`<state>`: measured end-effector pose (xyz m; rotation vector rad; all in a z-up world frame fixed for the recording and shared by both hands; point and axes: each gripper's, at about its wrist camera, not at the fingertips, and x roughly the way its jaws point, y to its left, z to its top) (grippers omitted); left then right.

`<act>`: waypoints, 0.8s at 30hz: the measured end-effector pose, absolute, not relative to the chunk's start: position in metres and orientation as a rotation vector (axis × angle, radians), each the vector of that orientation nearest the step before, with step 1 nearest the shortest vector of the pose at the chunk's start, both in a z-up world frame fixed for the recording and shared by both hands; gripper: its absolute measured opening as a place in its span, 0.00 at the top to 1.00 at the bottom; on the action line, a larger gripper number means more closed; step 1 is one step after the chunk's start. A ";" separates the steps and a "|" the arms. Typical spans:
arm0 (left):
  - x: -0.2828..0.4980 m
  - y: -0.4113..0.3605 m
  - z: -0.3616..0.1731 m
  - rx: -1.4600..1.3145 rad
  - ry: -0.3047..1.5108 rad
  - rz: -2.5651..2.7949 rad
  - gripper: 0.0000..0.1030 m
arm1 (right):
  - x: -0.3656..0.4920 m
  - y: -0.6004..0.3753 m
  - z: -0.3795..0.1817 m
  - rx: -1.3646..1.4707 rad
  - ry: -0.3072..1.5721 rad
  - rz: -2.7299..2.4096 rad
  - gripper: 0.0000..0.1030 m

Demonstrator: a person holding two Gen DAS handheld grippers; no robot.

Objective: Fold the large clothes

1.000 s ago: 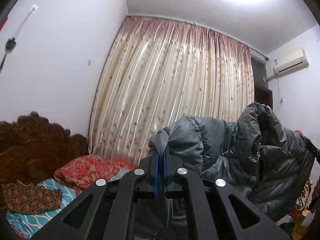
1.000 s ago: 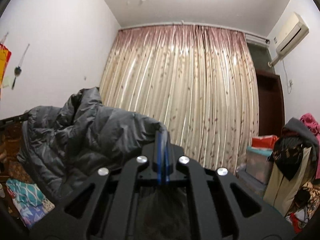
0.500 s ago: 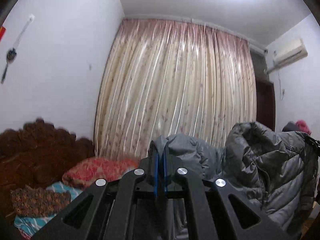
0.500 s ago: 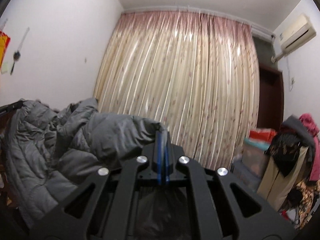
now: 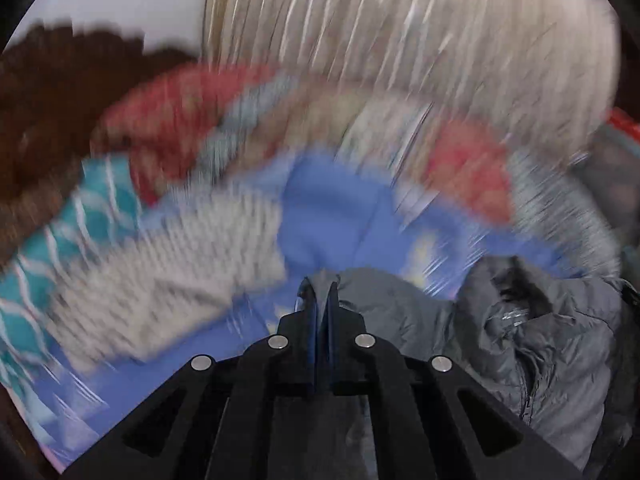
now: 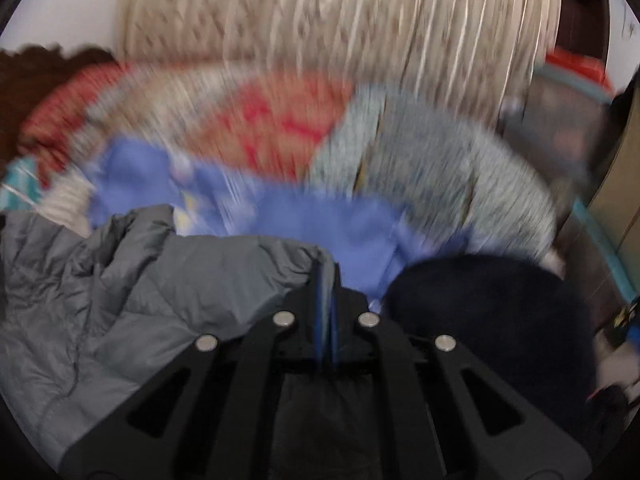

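A large grey padded jacket hangs between my two grippers over the bed. My left gripper is shut on one edge of the jacket, which spreads to its right. My right gripper is shut on another edge of the same jacket, which spreads to its left. Both views are motion-blurred. The jacket's lower part is hidden below the gripper bodies.
A blue bedsheet lies below, with a white knitted garment, red patterned pillows, a grey-blue blanket and a dark garment. The wooden headboard is at left, curtains behind.
Both grippers have tipped sharply downward with the jacket; the views swung from curtain and ceiling down to the bed. Both stay shut on the jacket.
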<state>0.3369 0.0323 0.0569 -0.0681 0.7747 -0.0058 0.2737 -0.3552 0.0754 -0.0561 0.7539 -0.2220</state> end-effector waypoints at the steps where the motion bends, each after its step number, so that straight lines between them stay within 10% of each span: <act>1: 0.357 0.025 0.017 -0.034 0.835 0.046 0.74 | 0.293 -0.361 0.041 -0.048 0.812 -0.229 0.90; 4: 0.386 0.018 -0.070 0.018 1.007 0.127 0.74 | 0.325 -0.363 -0.045 -0.086 1.061 -0.262 0.69; 10: 0.373 0.022 -0.086 0.074 0.935 0.136 0.74 | 0.277 -0.355 -0.013 0.006 0.857 -0.153 0.53; 24: 0.283 -0.025 -0.040 0.105 0.920 -0.116 0.72 | 0.291 -0.297 -0.071 0.239 1.110 0.034 0.48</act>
